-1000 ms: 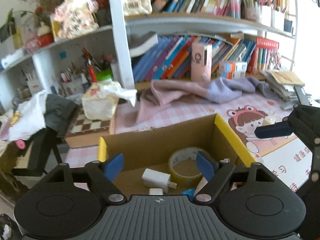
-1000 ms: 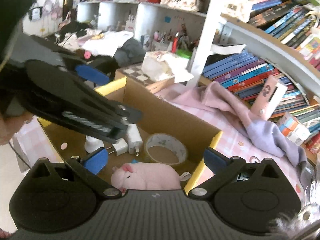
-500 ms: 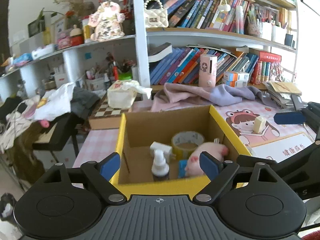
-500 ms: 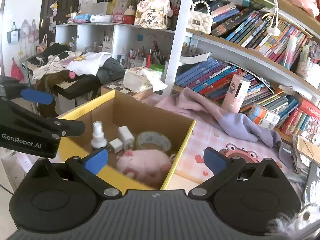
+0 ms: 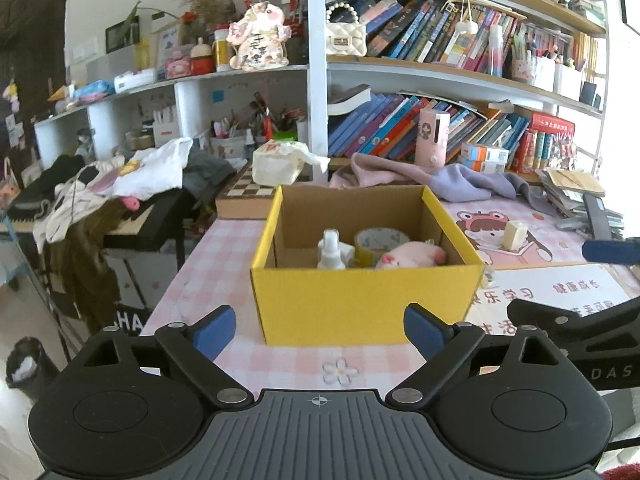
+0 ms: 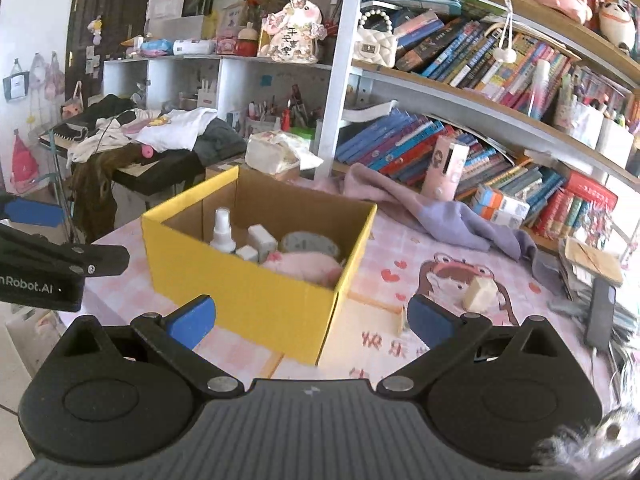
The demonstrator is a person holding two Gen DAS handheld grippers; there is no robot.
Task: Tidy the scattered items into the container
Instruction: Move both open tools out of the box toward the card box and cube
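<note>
A yellow cardboard box [image 5: 360, 304] stands on the pink checked table. Inside it I see a white spray bottle [image 5: 331, 250], a tape roll [image 5: 382, 240] and a pink plush pig [image 5: 412, 258]. The right wrist view shows the box [image 6: 240, 284] with a white charger [image 6: 262, 240] beside the bottle [image 6: 223, 232]. A small cream block [image 5: 516, 234] lies on the cartoon mat to the right of the box. My left gripper [image 5: 318, 334] hangs before the box's front wall, its jaws opening with nothing between them. My right gripper [image 6: 311, 320] is open and empty, near the box's right corner.
A pink and purple cloth [image 5: 440, 176] lies behind the box, with a pink device [image 5: 432, 136] and rows of books on the shelf. A chessboard box [image 5: 248, 196] and a tissue pack [image 5: 276, 164] sit behind it to the left. Papers [image 5: 572, 192] are stacked at right; clothes [image 5: 120, 176] cover a side table.
Both grippers have drawn back from above the box, which now stands farther off with its yellow front wall showing. The left jaws stand slightly wider.
</note>
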